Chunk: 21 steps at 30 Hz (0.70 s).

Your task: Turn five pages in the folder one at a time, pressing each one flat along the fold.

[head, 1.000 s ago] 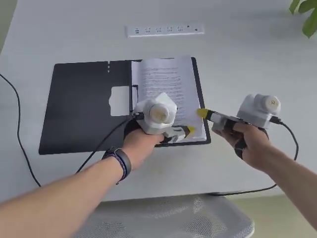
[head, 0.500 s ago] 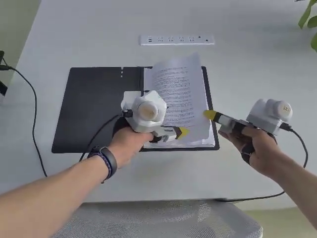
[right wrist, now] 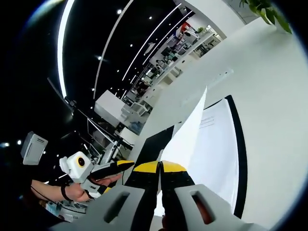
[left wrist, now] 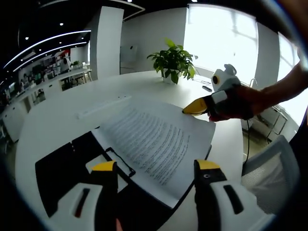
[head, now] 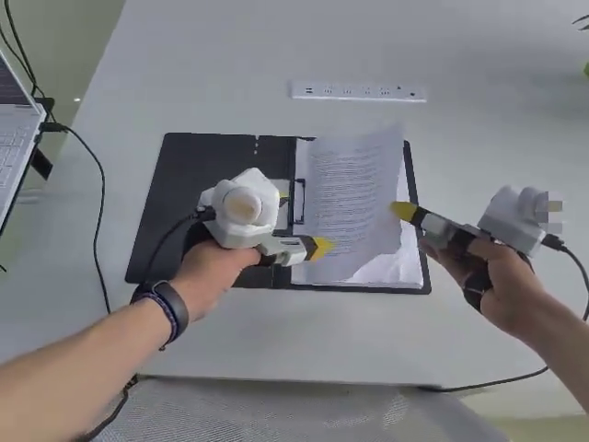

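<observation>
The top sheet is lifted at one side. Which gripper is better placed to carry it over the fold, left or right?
Right. The right gripper is shut on the edge of the lifted white printed sheet. The left gripper is open and holds nothing, at the near edge of the black folder.

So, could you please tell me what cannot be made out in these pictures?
Print on the lifted page: too small, head view and left gripper view.
Sheets underneath: mostly hidden by that page, head view.
Folder near edge: behind the left gripper, head view.
Laptop: cut off by left edge, head view.
</observation>
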Motion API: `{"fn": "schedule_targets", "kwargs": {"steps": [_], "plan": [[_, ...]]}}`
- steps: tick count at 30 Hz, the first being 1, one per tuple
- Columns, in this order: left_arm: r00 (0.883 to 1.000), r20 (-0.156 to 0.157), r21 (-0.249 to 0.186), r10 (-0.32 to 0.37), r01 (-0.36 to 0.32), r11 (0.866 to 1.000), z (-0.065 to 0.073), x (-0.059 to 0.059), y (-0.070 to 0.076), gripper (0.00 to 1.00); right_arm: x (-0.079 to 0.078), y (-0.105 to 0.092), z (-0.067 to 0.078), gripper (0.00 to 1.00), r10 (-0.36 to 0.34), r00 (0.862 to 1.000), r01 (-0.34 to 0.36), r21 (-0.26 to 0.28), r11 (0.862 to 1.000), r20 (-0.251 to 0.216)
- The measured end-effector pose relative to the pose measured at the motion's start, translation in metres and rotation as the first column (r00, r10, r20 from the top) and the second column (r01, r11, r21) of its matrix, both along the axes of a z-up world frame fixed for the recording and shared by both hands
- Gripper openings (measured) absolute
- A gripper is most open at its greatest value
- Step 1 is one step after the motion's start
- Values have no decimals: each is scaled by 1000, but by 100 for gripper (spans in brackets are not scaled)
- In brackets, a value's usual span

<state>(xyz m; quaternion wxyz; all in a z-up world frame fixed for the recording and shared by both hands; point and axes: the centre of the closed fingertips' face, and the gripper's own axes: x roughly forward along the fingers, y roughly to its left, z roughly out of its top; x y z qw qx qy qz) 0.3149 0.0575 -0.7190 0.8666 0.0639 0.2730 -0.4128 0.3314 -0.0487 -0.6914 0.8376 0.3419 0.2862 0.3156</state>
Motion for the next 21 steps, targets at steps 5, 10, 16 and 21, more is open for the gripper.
{"fn": "schedule_targets", "kwargs": {"steps": [5,10,16,21], "plan": [[1000,8,-7,26,-26,1000,4,-3,17,63,3,27,15,0,72,997,-73,3,997,41],[998,9,-22,56,-56,998,8,-5,35,64,8,57,33,0,124,989,-126,20,992,80],[995,15,-30,94,-93,995,12,-11,58,65,9,93,45,0,200,974,-204,21,979,110],[992,16,-36,122,-121,992,15,-18,78,66,8,115,48,0,234,966,-240,43,970,112]]}}
